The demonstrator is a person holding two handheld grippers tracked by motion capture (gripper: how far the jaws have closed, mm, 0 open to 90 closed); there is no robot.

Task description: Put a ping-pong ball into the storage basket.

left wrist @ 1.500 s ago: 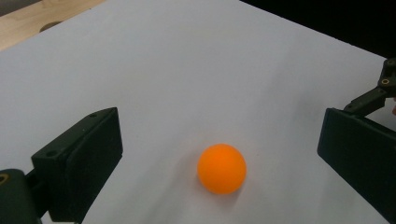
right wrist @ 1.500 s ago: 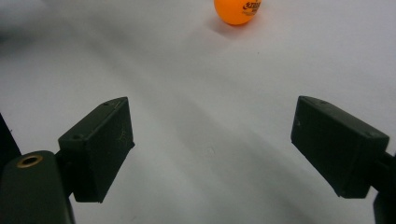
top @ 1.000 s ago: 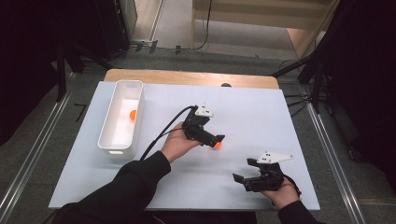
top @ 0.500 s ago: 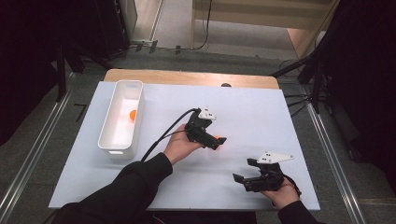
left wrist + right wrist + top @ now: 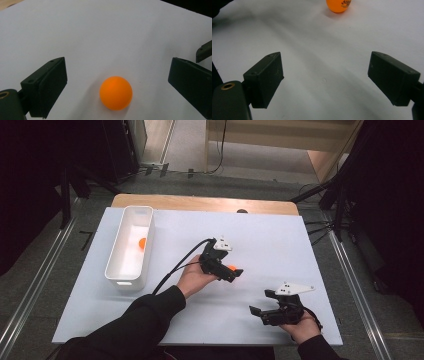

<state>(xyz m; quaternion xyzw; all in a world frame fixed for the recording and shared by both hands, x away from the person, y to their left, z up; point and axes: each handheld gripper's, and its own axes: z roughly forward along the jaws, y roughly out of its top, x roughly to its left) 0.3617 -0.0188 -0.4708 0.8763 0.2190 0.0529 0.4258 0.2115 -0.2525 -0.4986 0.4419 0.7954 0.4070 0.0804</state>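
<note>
One orange ball already lies in the white bin at the left of the desk, so part of the work looks done. A second ball sits on the bare desk near the middle, and getting it into the bin is what seems to be left. The left tool is down over this ball with its jaws wide apart, one on each side and neither touching it; it holds nothing, so the grasp is not yet made. The right tool rests near the desk's front edge, well apart from the ball, jaws also spread wide and empty, pointing toward the ball across the desk.
</note>
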